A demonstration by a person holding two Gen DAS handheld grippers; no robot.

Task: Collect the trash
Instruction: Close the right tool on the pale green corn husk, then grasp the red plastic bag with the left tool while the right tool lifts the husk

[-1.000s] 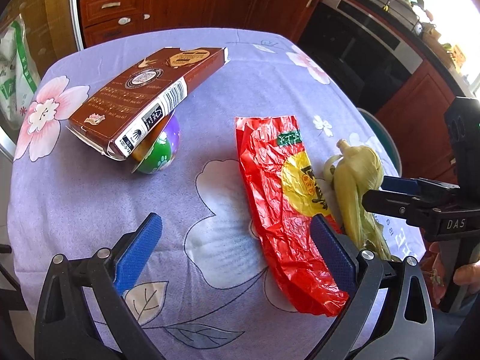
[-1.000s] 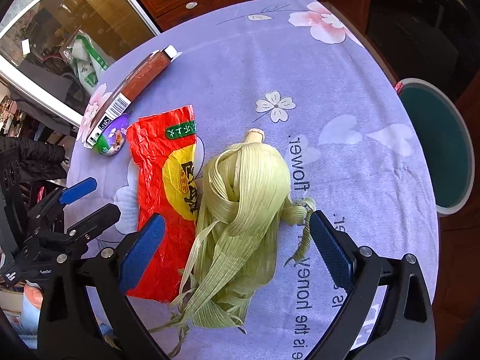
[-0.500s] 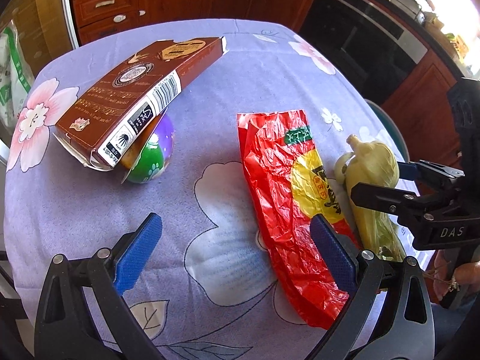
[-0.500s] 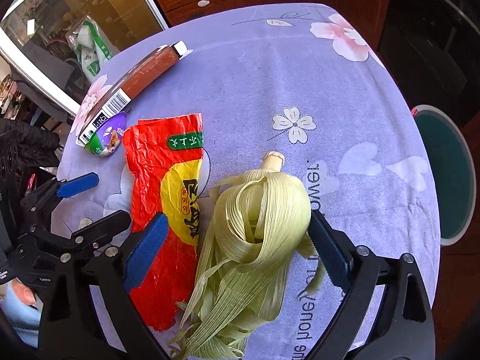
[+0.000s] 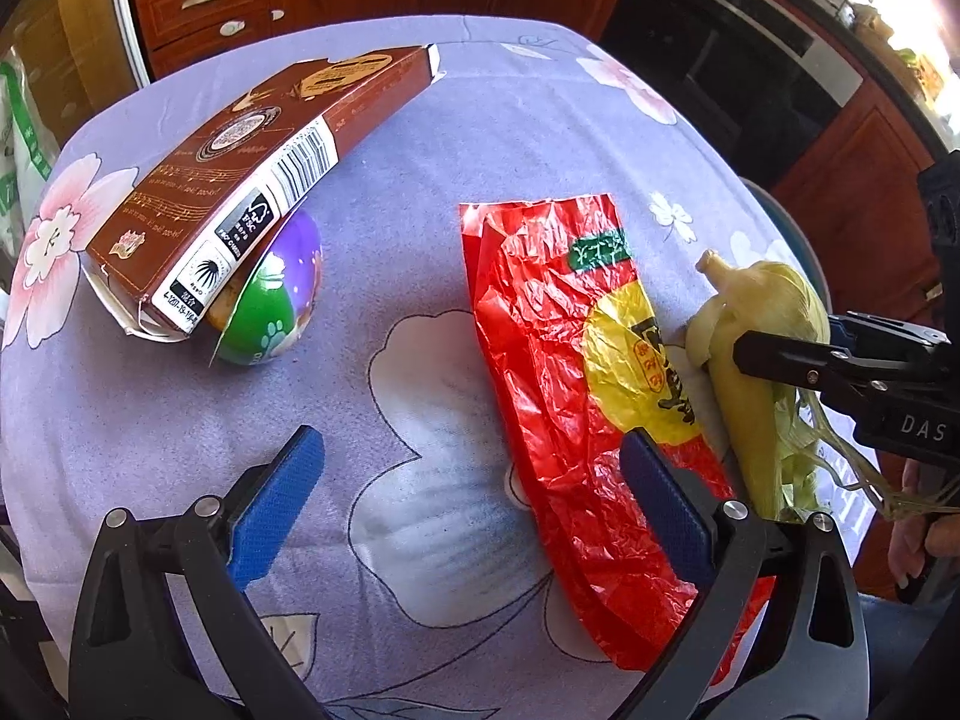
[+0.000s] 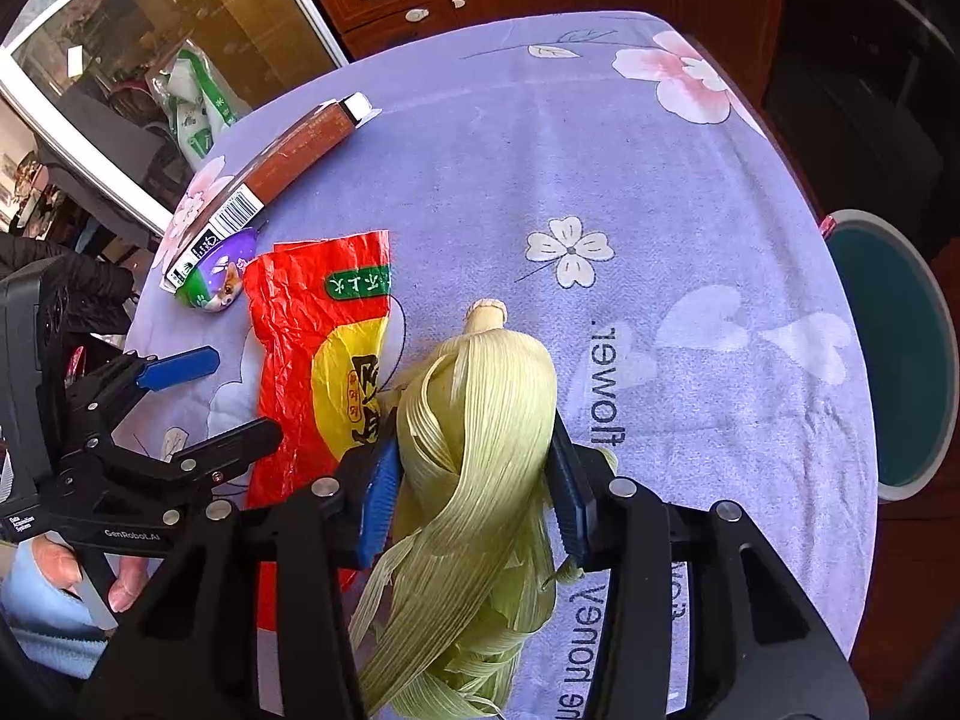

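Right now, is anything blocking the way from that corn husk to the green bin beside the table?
Nothing visible does. The right gripper is shut on the corn husk, and only bare tablecloth lies between it and the green bin past the table's edge.

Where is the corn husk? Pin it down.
In the right wrist view the corn husk sits low and central on the purple tablecloth, clamped in the right tool, just right of the red plastic bag.

The right hand-held gripper [image 6: 474, 480] has closed onto the corn husk [image 6: 480, 420].
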